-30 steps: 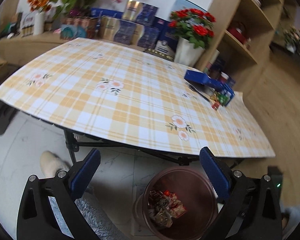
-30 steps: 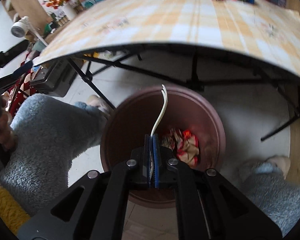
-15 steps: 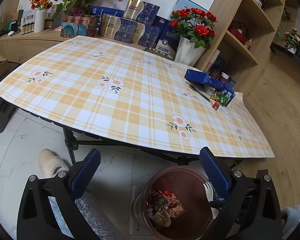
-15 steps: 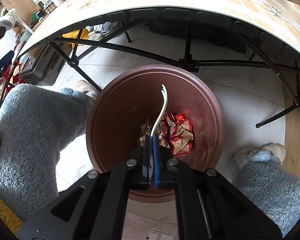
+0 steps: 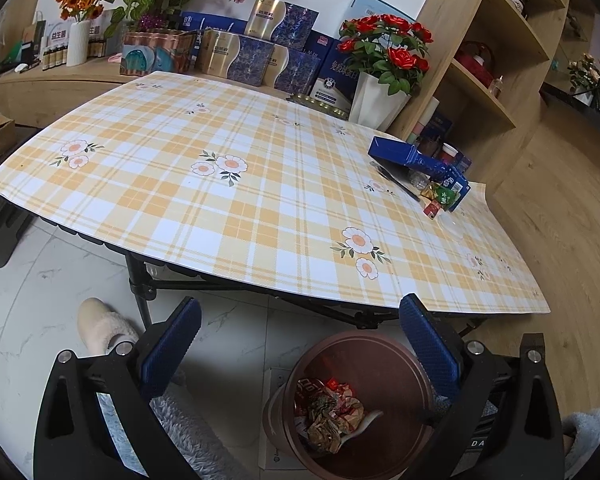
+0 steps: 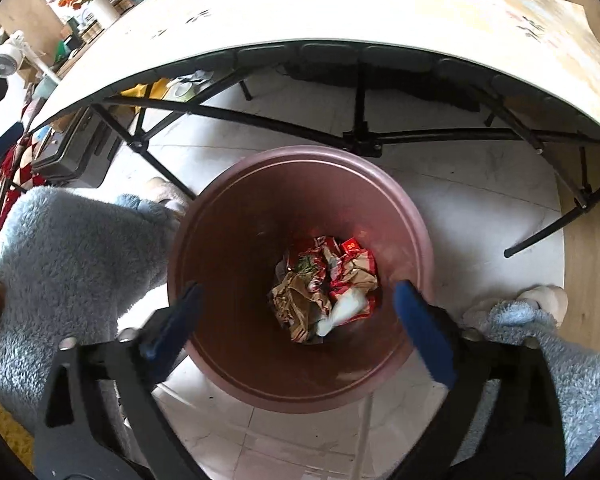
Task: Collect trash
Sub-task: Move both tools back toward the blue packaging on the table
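While it lies in the round brown bin [image 6: 300,184], the white plastic fork [image 6: 346,308] rests on top of a pile of crumpled wrappers [image 6: 324,280], red and tan and shiny, and only a blurry white part of it can be made out. From the left wrist view its curved white handle [image 5: 366,420] pokes out of the same pile. The bin [image 5: 380,356] is smooth plastic with a wide lip and stands on pale marble-like floor tiles [image 5: 40,280] just below the table edge. Hanging over the bin, the right gripper [image 6: 296,312] has just been opening and its blue pads now stand far apart with nothing between them. The left gripper [image 5: 300,344] is wide open too and holds nothing; its pads [image 5: 172,344] are dark blue with a bumpy grid. Fluffy grey-blue sleeves or trouser legs [image 6: 72,248] sit on both sides of the bin, and a fuzzy cream slipper [image 5: 100,324] peeks out. Above is a table [image 5: 220,200] with a yellow and white checked cloth with daisies. At its far right lie a long blue box [image 5: 412,158] and some small bright packets [image 5: 440,196], too small to read. Red roses in a white pot [image 5: 384,64] stand behind
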A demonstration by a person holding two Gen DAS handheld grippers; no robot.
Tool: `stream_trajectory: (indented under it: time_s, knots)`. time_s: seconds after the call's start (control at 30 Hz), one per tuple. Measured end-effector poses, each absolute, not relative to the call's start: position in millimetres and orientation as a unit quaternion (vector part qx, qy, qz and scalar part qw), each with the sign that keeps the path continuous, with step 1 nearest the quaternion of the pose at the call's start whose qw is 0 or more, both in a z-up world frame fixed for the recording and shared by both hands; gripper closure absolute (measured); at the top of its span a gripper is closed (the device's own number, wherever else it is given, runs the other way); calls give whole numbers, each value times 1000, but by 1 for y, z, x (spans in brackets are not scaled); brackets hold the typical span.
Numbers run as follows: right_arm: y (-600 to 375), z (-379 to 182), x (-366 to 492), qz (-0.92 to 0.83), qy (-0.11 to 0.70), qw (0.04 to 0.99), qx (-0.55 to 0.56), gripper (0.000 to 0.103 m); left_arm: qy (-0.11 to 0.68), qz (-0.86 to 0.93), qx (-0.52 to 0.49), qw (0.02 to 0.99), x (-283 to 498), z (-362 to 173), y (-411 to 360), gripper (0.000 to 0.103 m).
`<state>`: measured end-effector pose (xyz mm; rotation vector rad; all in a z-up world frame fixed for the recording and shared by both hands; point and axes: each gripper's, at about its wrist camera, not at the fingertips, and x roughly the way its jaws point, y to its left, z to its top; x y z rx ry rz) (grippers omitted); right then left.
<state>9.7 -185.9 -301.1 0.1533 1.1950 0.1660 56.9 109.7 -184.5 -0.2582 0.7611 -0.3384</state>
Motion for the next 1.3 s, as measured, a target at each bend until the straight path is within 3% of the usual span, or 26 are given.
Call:
stream_trajectory:
  time_s: [0.97, 1.3]
  knots:
    - [-266, -180, 24, 28, 385, 918, 89, 6, 397, -156, -99, 899, 83, -186, 90, 6]
    - [-293, -161, 68, -11, 392, 918, 51, 6, 364, -181, -77, 910, 123, -158, 61, 6]
